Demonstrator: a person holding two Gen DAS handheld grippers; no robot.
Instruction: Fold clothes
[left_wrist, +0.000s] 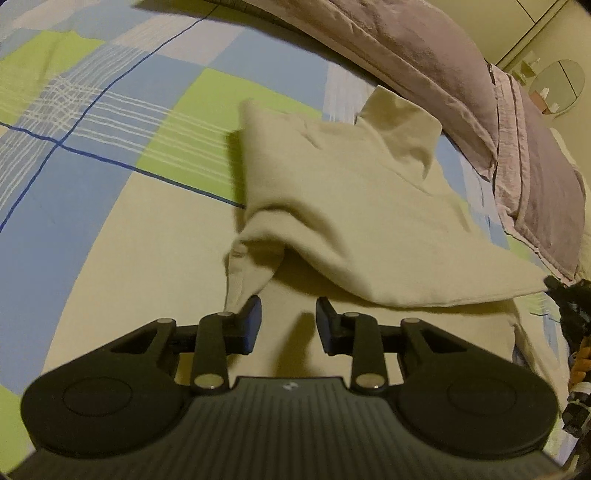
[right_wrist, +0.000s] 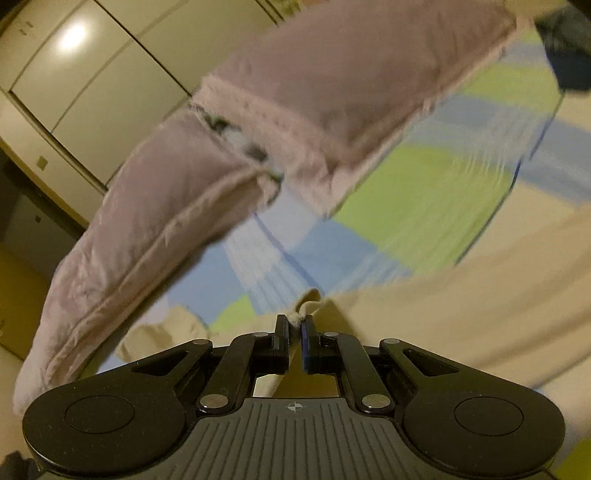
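On a checked bed (left_wrist: 110, 122), a cream garment (left_wrist: 351, 206) lies half-folded — left tongs (left_wrist: 289, 325) spread and empty, right tongs (right_wrist: 294, 341) pinching its edge.

Your left hand-held gripper (left_wrist: 289, 321) is level, with its jaws spread wide and nothing between the blue pads (left_wrist: 254, 325); the left pad just touches a hanging corner of the cream garment (left_wrist: 351, 206). Your right hand-held gripper (right_wrist: 294, 341) is tilted, its jaws drawn nearly together and pinching a small bunched edge of that garment between the fingertips (right_wrist: 281, 338).
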